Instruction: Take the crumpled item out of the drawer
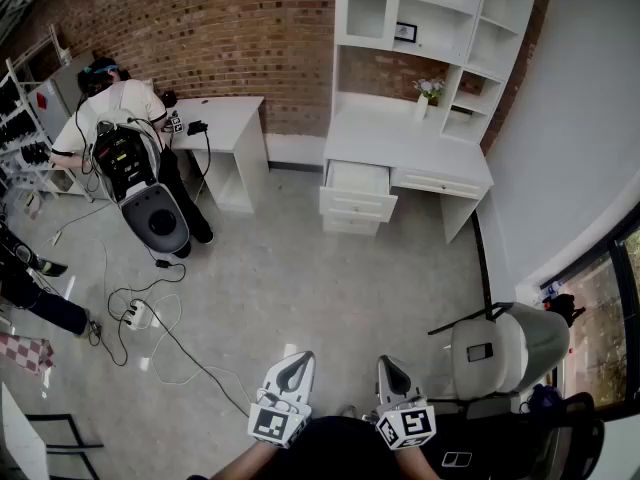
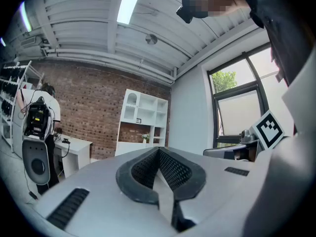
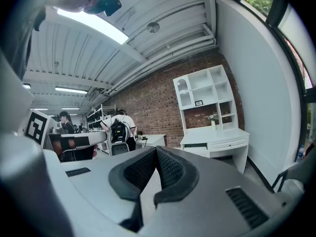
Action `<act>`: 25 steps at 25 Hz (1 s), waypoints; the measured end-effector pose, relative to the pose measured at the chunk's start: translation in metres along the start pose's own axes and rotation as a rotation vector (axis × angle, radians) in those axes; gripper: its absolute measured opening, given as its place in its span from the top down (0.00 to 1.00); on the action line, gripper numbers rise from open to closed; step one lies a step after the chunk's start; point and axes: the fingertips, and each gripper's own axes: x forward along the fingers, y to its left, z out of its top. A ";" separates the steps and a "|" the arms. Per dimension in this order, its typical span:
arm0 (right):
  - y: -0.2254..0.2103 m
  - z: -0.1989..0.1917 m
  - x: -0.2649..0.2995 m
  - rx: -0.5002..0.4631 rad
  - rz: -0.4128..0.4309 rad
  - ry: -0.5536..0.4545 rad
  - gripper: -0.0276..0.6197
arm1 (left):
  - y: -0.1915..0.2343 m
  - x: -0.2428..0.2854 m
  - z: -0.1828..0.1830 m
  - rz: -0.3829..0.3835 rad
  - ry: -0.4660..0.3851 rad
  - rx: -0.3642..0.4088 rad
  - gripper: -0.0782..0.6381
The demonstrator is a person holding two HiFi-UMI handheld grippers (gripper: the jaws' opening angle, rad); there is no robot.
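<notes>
Two hand-held tools, the left tool (image 1: 292, 370) and the right tool (image 1: 393, 376), sit clenched on nothing. Their black, dimpled pads (image 2: 174, 169) meet at a point inside smooth grey shells. Well apart from them, across a pale polished floor (image 1: 280, 278), the white-painted worktop (image 1: 405, 148) stands against a rough red brick wall (image 1: 230, 28), its upper left drawer (image 1: 357, 180) hanging open. The drawer's inside reads only as white from here, and the crumpled item cannot be made out. The frame's edge cuts off the person's forearms.
</notes>
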 end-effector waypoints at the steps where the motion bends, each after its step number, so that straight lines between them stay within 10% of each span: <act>1: 0.000 0.000 -0.001 -0.001 0.001 0.000 0.94 | -0.001 -0.001 -0.001 0.001 0.002 0.004 0.87; 25: 0.049 -0.005 0.036 0.016 -0.035 0.002 0.94 | 0.058 -0.027 0.004 -0.003 -0.007 -0.023 0.87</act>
